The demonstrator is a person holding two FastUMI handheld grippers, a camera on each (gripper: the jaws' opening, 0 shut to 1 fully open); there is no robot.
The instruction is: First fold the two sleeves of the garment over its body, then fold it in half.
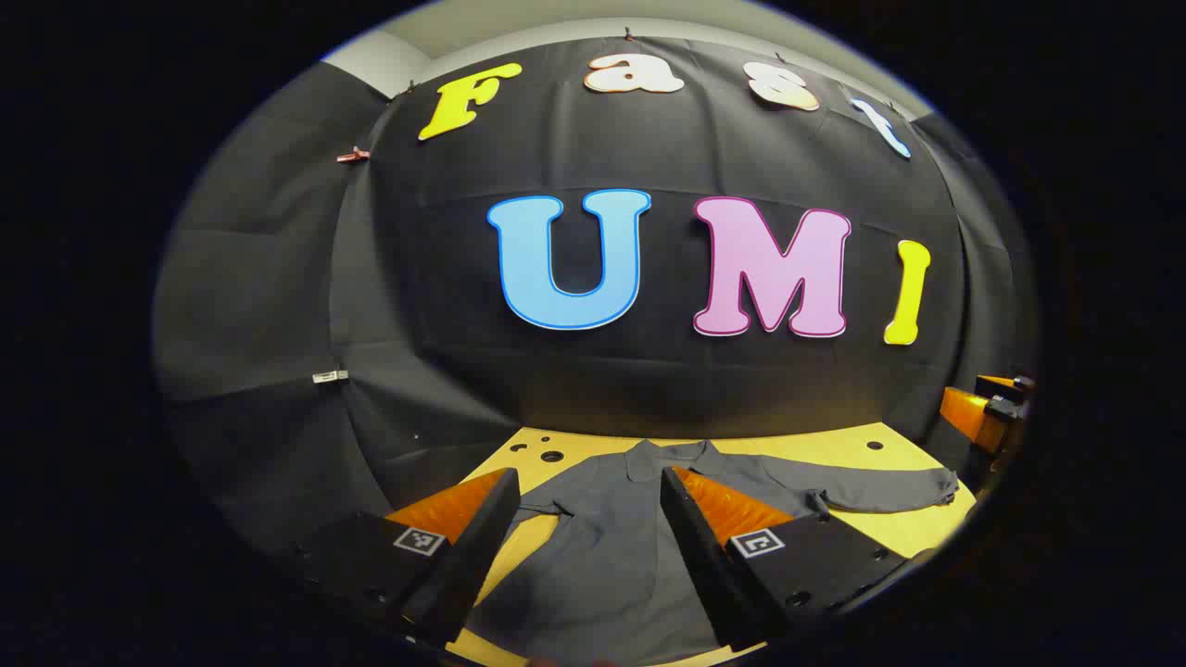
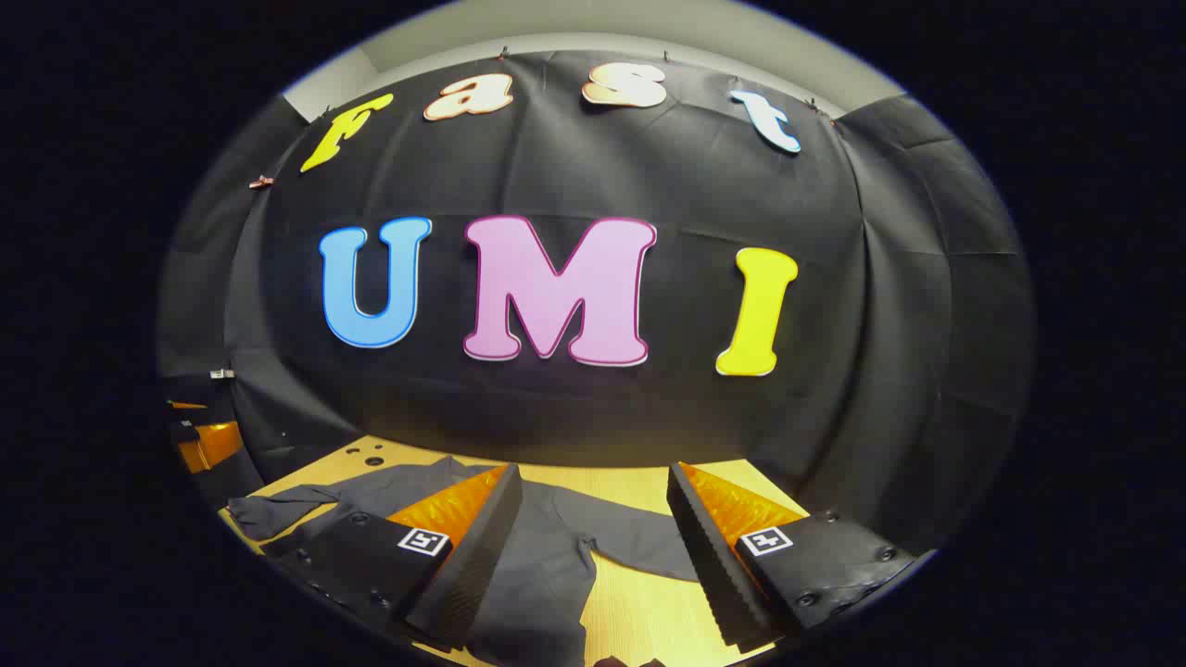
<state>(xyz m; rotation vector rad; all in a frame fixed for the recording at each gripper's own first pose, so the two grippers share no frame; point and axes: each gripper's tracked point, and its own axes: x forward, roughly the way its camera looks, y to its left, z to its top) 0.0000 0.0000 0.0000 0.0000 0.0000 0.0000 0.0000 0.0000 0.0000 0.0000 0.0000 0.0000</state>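
A dark grey long-sleeved shirt [image 1: 602, 547] lies flat on the yellow wooden table [image 1: 889, 445], collar [image 1: 667, 454] toward the wall. One sleeve [image 1: 880, 491] stretches out to the right. My left gripper [image 1: 588, 480] hovers open above the shirt's body, holding nothing. In the right gripper view the shirt [image 2: 542, 574] lies below my open right gripper [image 2: 593, 477]. There one sleeve [image 2: 639, 547] runs right between the fingers and the other sleeve [image 2: 278, 509] reaches left. Each gripper also shows at the edge of the other's view, the right gripper [image 1: 991, 412] and the left gripper [image 2: 199, 435].
The black cloth wall stands just behind the table's far edge. Small holes [image 1: 551, 456] mark the tabletop near its back left corner, seen also as holes [image 2: 373, 460] in the right gripper view. Bare wood [image 2: 639, 611] lies beside the shirt.
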